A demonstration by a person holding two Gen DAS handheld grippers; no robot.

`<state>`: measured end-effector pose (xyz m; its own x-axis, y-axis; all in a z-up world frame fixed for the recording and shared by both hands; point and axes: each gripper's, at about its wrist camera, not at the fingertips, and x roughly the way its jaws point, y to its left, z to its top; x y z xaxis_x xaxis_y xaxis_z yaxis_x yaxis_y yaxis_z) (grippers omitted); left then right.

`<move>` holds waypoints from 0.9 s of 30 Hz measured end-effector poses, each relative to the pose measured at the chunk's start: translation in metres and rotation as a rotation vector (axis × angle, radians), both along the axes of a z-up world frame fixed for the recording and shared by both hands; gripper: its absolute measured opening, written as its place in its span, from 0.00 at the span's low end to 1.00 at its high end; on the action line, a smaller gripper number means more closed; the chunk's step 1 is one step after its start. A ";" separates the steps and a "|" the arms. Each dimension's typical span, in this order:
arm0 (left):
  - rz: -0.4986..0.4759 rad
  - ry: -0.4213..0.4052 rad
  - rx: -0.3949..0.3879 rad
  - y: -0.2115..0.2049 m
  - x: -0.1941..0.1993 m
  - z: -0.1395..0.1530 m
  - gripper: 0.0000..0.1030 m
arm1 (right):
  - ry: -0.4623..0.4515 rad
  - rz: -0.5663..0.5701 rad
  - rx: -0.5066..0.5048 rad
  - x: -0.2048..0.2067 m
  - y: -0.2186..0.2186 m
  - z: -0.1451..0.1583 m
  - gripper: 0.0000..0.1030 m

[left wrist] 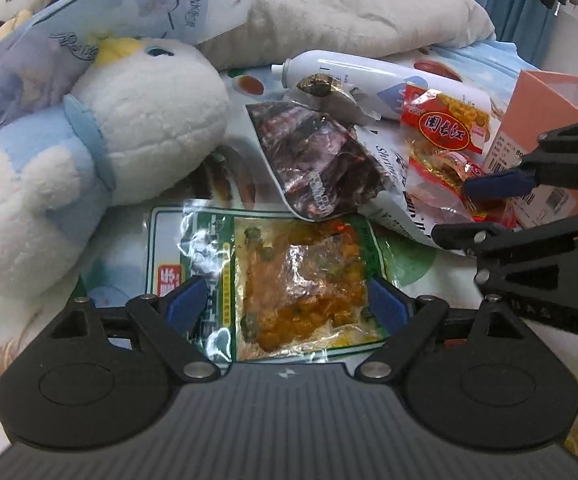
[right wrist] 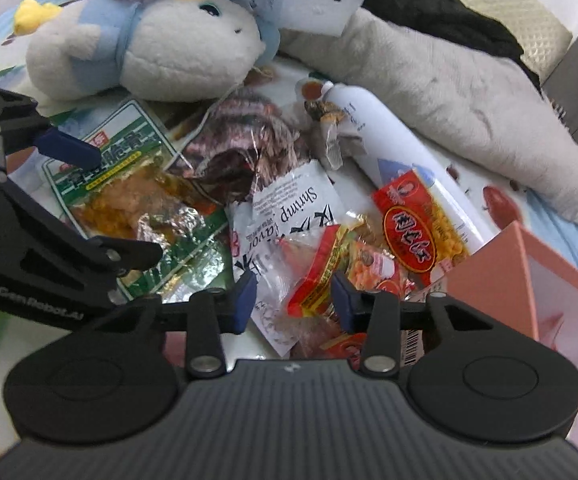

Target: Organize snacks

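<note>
The landmark here is the big plush penguin [left wrist: 101, 152], white and light blue, which lies on a printed bed sheet [left wrist: 245, 80]. Behind the penguin there is a grey blanket [left wrist: 369, 8], crumpled. Well to the right of the penguin stands a pink cardboard box [left wrist: 545, 112] with its top open. Between the penguin and the box lies a white spray bottle [left wrist: 353, 76] on its side, its nozzle toward the penguin.

The snacks are in a loose pile on the sheet, in front of the penguin and to its right. Closest to the penguin is a green packet with orange pieces [left wrist: 289, 280], flat on the sheet just in front of it. A dark crinkled foil packet [left wrist: 321, 168] lies partly over the far edge of the green one. Further from the penguin is a white packet marked "Shrimp flavor" [right wrist: 289, 216], and then a red packet with yellow kernels [left wrist: 445, 124], which leans on the bottle next to the box. Small red and clear packets [right wrist: 321, 276] lie in front of it.

The left gripper [left wrist: 289, 304] has its fingers wide apart, one on each side of the green packet, and the pads do not press it. The right gripper [right wrist: 295, 300] has narrow fingers on both sides of the small red packets; I cannot tell if they grip.
</note>
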<state>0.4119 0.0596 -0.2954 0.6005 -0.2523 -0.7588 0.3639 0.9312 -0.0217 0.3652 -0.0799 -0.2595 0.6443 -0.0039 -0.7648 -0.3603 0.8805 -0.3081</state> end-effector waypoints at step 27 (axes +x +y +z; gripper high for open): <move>0.132 0.090 -0.055 -0.004 -0.006 0.013 0.47 | -0.025 0.065 0.056 -0.057 -0.012 0.032 0.09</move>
<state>0.4057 0.0559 -0.2820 0.5611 -0.2189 -0.7983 0.2331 0.9672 -0.1014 0.3084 -0.0918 -0.2270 0.6604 0.0809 -0.7465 -0.4102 0.8715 -0.2685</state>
